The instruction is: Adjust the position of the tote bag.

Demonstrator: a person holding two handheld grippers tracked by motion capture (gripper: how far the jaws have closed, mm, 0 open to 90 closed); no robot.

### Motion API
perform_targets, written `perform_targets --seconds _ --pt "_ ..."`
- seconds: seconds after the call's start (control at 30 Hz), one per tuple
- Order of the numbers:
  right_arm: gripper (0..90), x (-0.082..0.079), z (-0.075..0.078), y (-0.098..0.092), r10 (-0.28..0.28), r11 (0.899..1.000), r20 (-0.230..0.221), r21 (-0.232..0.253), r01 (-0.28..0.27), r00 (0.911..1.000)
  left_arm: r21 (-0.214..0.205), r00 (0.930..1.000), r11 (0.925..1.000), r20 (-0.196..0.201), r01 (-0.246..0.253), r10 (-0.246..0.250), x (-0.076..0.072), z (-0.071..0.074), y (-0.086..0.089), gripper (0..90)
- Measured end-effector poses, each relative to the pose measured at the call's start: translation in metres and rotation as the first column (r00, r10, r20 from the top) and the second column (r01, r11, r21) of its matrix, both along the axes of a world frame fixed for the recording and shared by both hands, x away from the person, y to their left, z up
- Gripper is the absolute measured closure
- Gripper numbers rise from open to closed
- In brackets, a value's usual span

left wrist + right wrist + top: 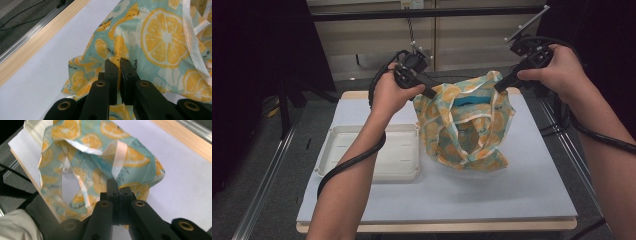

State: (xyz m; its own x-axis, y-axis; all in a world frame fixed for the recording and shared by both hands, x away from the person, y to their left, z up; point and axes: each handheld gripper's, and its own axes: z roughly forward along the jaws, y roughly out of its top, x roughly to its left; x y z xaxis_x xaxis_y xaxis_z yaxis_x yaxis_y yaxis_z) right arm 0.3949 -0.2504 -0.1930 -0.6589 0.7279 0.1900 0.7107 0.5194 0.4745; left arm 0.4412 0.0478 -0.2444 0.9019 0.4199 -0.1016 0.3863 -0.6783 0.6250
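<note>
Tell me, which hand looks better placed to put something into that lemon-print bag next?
Probably neither yet: both tools are busy. The left tool and the right tool each pinch the lemon-print bag's rim, holding it open. If one must let go, the left is nearer the white tray.

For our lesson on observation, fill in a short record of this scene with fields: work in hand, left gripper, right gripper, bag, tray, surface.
work in hand: two grippers hold a cloth bag up by its top edges
left gripper: shut on the bag's left edge
right gripper: shut on the bag's right edge
bag: teal fabric with orange-slice print, pale trim, mouth held open, bottom resting on the table
tray: white, shallow, left of the bag, nothing in it
surface: pale table with a wooden edge
</note>
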Motion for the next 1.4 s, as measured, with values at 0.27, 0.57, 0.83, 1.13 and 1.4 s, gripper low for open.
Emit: perform_targets --seconds 0.27,0.57,0.83,1.13,1.4 --pt "90.0 0.014 -0.007 0.011 -0.035 0.999 0.016 -0.002 0.035 0.9992 0.007 0.9992 0.9999 -0.038 -0.013 0.013 0.008 -0.012 0.0 86.0" --pt "90.0 0.022 -0.033 0.021 -0.029 0.999 -0.025 -0.031 0.028 0.9993 0.012 0.9979 0.9998 -0.063 -0.015 0.015 0.009 -0.024 0.003 79.8" --pt "90.0 0.019 -0.037 0.02 -0.024 0.999 -0.026 -0.029 0.023 0.9994 -0.021 0.9978 0.9983 -0.038 -0.055 0.054 0.002 -0.012 0.016 51.8" --pt "90.0 0.017 -0.038 0.022 -0.024 0.999 -0.031 -0.041 0.023 0.9992 0.001 1.0 1.0 0.008 -0.001 0.001 -0.01 0.008 0.019 35.3" --pt "90.0 0.017 -0.037 0.023 -0.025 0.998 -0.025 -0.052 0.024 0.9994 0.028 0.9921 0.9933 0.054 0.112 -0.114 -0.024 0.008 0.0 24.5"
